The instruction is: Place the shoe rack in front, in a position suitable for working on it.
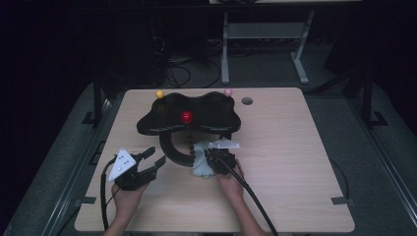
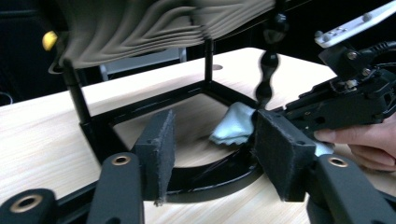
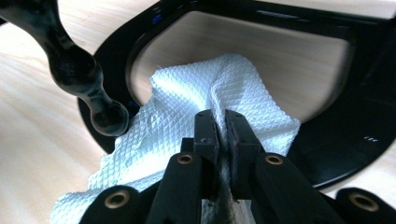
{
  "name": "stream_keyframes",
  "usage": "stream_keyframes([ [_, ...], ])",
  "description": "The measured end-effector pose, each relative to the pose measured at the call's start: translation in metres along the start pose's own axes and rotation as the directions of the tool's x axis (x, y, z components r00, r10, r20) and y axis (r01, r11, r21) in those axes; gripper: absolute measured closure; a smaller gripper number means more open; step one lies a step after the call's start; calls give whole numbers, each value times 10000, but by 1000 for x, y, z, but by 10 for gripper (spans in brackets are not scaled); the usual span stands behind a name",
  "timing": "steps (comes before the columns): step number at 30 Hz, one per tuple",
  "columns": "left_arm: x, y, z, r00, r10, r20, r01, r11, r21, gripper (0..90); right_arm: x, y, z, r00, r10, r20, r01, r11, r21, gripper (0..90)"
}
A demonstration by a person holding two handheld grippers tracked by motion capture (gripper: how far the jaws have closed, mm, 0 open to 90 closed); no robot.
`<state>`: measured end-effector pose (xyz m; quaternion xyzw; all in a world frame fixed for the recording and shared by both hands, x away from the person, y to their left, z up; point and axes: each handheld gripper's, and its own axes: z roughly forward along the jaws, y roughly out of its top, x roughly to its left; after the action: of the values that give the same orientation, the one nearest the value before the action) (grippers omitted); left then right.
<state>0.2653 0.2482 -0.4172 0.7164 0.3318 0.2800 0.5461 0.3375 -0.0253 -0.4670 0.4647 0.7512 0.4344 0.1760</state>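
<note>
A black stand with a wavy top (image 1: 162, 120) and a ring-shaped base (image 1: 172, 152) sits on the wooden table (image 1: 290, 162). It carries a red ball (image 1: 186, 117), a yellow ball (image 1: 160, 94) and a pink ball (image 1: 227, 92). My right gripper (image 3: 220, 123) is shut on a white textured cloth (image 3: 187, 107), which lies over the base ring (image 3: 336, 154) beside a beaded black rod (image 3: 79, 79). My left gripper (image 2: 212, 149) stands open at the ring's left side, its pads either side of the base (image 2: 205, 175) without touching it. The cloth (image 2: 233, 123) lies beyond them.
A round cable hole (image 1: 247, 101) marks the table's far right. Metal desk legs (image 1: 225, 54) stand on the dark floor behind the table. Bare wood spreads to the right of my right hand (image 1: 231, 184) and along the front edge.
</note>
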Motion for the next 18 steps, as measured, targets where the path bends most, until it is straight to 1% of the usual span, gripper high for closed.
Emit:
stream_keyframes([
  [3, -12, -2, 7, 9998, 172, 106, -172, 9998, 33, 450, 5, -2, -2, 9995, 19, -301, -16, 10000, 94, 845],
  [5, -18, -2, 11, 9995, 243, 219, -245, 9996, 120, 447, 9, -3, -3, 9994, -2, -353, 6, 9999, 128, 845],
  [7, -22, -2, 15, 9993, 148, 343, -154, 9997, 184, 441, 14, -6, -4, 9991, 10, -427, -7, 10000, 59, 846],
  [10, -30, -1, 22, 9992, 193, 340, -198, 9997, 142, 444, 18, -10, -7, 9981, -40, -614, 45, 10000, 80, 846],
  [11, -31, -1, 24, 9992, 171, 350, -175, 9998, 106, 450, 19, -10, -8, 9973, -81, -734, 88, 9999, 97, 845],
  [12, -33, -1, 27, 9992, 146, 377, -150, 9998, 111, 460, 20, -10, -10, 9970, -285, -718, 296, 9995, 136, 845],
  [14, -35, 0, 32, 9992, 175, 366, -181, 9997, 145, 489, 17, -9, -12, 9971, -653, -390, 661, 9976, 200, 843],
  [15, -36, 0, 34, 9990, 126, 427, -133, 9998, 175, 524, 12, -8, -12, 9975, -695, -89, 696, 9974, 191, 843],
  [17, -37, 0, 39, 9994, 68, 333, -79, 9994, 326, 548, -3, -9, -13, 9977, -476, 482, 467, 9987, 190, 843],
  [18, -38, -1, 42, 9995, 34, 308, -44, 9995, 317, 570, -9, -11, -14, 9991, -261, 321, 257, 9996, 116, 843],
])
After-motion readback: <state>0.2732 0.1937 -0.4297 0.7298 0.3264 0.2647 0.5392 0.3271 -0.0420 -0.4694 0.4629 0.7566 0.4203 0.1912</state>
